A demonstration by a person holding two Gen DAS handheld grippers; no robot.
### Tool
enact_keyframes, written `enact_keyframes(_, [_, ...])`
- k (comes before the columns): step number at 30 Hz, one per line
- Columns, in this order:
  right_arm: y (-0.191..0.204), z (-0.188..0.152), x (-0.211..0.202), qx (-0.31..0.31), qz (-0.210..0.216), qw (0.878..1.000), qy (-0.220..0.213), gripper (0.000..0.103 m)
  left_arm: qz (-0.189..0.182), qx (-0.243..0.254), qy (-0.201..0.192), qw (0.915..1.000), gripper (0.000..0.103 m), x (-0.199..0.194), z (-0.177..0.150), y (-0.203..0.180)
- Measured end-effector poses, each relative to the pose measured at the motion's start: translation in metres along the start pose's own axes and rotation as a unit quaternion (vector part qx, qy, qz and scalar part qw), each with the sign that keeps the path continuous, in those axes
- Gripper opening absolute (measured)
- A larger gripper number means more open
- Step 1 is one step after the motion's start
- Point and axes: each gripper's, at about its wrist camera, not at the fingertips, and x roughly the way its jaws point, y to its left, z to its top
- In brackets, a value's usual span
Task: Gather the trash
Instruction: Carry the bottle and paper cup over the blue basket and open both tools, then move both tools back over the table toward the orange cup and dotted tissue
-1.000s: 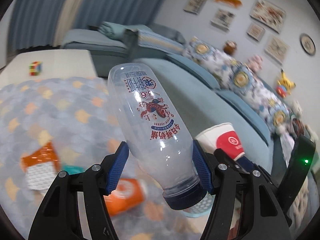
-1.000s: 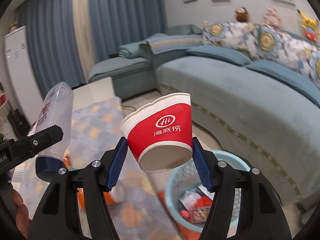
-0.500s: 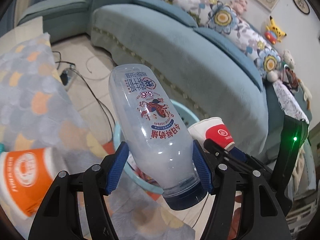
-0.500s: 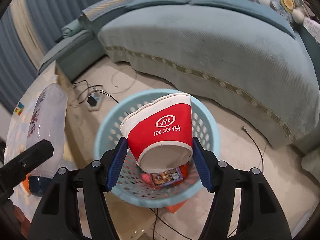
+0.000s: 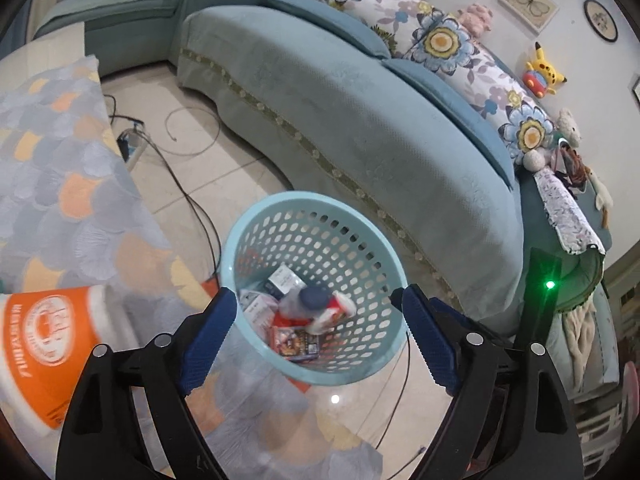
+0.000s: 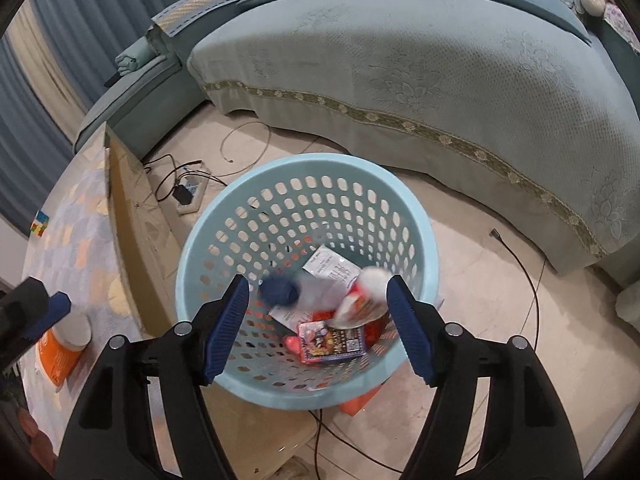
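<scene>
Trash basket (image 6: 224, 240) sits on tiled floor (image 6: 480, 288) beside teal sofa (image 5: 360, 120). Both our tools, left (image 5: 316, 332) and right (image 6: 318, 324), are opening, nothing between. No label reads clearly.

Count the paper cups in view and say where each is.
2. A red cup is in the basket among the trash; an orange cup lies on its side on the table. More could be hidden under the trash.

Perforated plastic basket (image 6: 424, 248) (smooth); textured cloth sofa (image 6: 440, 60)
</scene>
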Motion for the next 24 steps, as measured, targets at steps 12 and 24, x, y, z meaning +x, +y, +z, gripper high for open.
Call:
enact_keyframes(12, [0.068, -0.015, -0.033, -0.094, 0.054, 0.994, -0.032, 0.068, 0.012, -0.017, -0.059, 0.9981, 0.083, -0.078, -0.012, 0.032])
enact_keyframes(24, [0.138, -0.033, -0.051, -0.154, 0.117, 0.980, -0.050, 0.068, 0.095, -0.063, -0.121, 0.9862, 0.081, -0.173, -0.025, 0.112])
